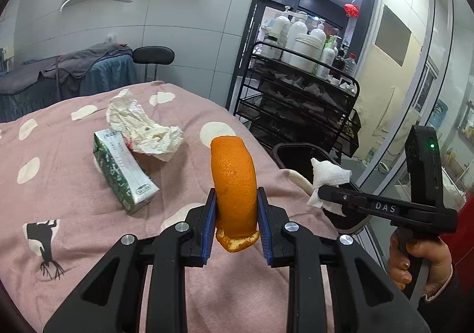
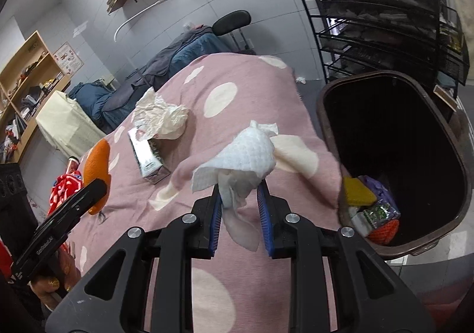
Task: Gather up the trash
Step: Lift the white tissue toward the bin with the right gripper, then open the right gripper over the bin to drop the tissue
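Observation:
My left gripper [image 1: 235, 199] is shut on an orange peel [image 1: 234, 182] and holds it upright above the pink dotted bed cover [image 1: 59, 185]. My right gripper [image 2: 240, 188] is shut on a white paper towel [image 2: 240, 158], held over the bed near the brown trash bin [image 2: 328, 114]. The bin holds several pieces of trash at its bottom. A green and white carton [image 1: 124, 170] and a crumpled tissue [image 1: 139, 125] lie on the bed. In the left wrist view the right gripper [image 1: 318, 189] with its towel [image 1: 328, 176] is at the right, above the bin [image 1: 284, 149].
A black wire cart [image 1: 296, 96] with bottles stands behind the bin. A second bed with dark covers [image 1: 74, 72] and a black stool [image 1: 152, 56] are further back. Wooden shelves [image 2: 32, 72] are at the left in the right wrist view.

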The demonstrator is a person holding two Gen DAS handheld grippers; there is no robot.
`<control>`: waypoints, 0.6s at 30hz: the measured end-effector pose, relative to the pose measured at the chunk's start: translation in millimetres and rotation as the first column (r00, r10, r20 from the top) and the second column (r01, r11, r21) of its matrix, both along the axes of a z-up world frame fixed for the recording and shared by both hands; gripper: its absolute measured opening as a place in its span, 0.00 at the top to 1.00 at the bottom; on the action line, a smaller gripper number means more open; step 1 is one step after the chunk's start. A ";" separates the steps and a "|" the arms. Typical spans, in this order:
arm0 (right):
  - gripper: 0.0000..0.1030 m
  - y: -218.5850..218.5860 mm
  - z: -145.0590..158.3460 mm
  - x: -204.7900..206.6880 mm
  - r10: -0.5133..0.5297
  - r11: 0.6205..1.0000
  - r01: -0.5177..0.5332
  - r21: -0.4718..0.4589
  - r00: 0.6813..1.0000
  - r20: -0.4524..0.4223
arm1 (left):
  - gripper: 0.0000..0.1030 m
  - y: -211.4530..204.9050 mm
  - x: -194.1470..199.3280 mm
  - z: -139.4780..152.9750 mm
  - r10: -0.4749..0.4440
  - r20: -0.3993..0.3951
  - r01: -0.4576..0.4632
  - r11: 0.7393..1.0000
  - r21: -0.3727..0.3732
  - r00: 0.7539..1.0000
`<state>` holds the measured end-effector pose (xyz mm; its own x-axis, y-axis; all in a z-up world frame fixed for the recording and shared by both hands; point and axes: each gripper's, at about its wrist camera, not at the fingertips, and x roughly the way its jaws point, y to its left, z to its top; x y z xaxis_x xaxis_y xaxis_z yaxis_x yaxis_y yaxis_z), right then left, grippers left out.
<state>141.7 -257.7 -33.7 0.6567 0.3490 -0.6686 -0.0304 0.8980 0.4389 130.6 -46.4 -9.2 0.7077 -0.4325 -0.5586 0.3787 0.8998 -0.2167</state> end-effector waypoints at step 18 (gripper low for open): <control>0.74 -103.4 -87.6 62.8 -0.298 0.954 0.285 -0.094 0.936 -0.190 | 0.75 -75.1 11.7 3.7 -0.188 0.002 0.187 0.981 0.043 0.982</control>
<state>204.5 -361.1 -121.3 0.5740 0.1143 -0.8108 0.3191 0.8807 0.3501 142.4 -121.6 -5.5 0.6200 -0.5338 -0.5750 0.5428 0.8210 -0.1769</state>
